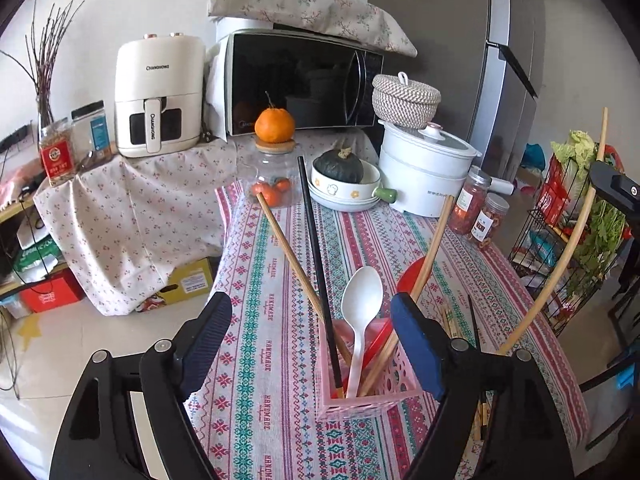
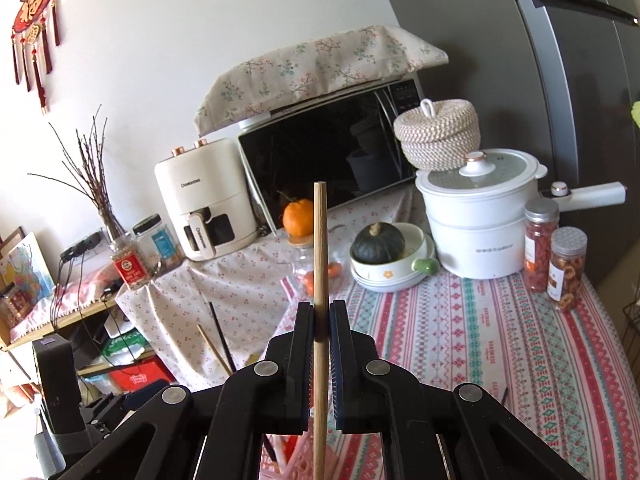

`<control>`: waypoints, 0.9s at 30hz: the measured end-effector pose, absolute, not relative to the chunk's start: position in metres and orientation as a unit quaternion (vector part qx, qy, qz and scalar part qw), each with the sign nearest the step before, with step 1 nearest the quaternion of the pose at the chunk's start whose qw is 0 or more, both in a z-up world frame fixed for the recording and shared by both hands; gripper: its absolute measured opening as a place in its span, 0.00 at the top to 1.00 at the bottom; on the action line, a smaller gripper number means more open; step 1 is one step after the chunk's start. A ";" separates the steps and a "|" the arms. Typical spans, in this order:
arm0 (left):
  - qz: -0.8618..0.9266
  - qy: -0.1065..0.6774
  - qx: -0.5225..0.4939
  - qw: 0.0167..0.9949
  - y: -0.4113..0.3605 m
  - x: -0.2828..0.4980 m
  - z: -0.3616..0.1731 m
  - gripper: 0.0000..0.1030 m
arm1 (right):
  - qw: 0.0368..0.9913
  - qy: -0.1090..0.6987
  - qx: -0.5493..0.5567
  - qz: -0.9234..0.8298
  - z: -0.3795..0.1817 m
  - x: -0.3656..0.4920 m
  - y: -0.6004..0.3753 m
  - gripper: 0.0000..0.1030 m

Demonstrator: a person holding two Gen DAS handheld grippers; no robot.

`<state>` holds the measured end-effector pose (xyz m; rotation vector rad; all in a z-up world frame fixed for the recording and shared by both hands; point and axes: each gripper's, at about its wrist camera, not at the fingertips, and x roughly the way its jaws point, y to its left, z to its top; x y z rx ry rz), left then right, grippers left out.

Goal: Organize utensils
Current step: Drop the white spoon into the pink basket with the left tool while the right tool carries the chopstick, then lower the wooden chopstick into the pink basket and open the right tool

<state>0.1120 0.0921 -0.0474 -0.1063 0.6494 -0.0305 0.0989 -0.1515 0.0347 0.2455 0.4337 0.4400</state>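
Note:
A pink perforated utensil basket [image 1: 372,392] stands on the patterned tablecloth. It holds a white plastic spoon [image 1: 360,312], a black chopstick [image 1: 316,264], wooden chopsticks [image 1: 292,260] and a red utensil. My left gripper [image 1: 316,336] is open, its fingers on either side of the basket. My right gripper [image 2: 320,320] is shut on a light wooden chopstick [image 2: 319,240] held upright; the same chopstick shows curved at the right of the left wrist view [image 1: 568,240]. The basket's rim shows under the right gripper [image 2: 296,460]. Loose chopsticks [image 1: 474,332] lie on the cloth right of the basket.
At the table's back stand a white electric pot [image 1: 424,176], a bowl with a dark squash [image 1: 340,176], a glass jar of tangerines [image 1: 276,184] and two snack jars [image 1: 480,212]. A microwave [image 1: 300,84] and air fryer [image 1: 158,96] are behind. A wire vegetable rack [image 1: 576,224] is right.

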 end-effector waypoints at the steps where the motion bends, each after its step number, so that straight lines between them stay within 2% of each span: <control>1: -0.014 0.326 -0.055 0.944 0.095 0.110 -0.047 0.13 | 0.945 0.208 0.124 0.220 0.036 0.099 -0.148 0.94; 7: -0.011 0.363 -0.066 0.929 0.113 0.106 -0.057 0.12 | 0.945 0.189 0.128 0.236 0.036 0.105 -0.122 0.94; 15: -0.006 0.366 -0.089 0.926 0.131 0.107 -0.058 0.12 | 0.951 0.200 0.079 0.221 0.016 0.117 -0.091 0.94; 27: -0.011 0.371 -0.088 0.924 0.129 0.110 -0.059 0.12 | 0.939 0.253 0.057 0.223 -0.016 0.130 -0.073 0.94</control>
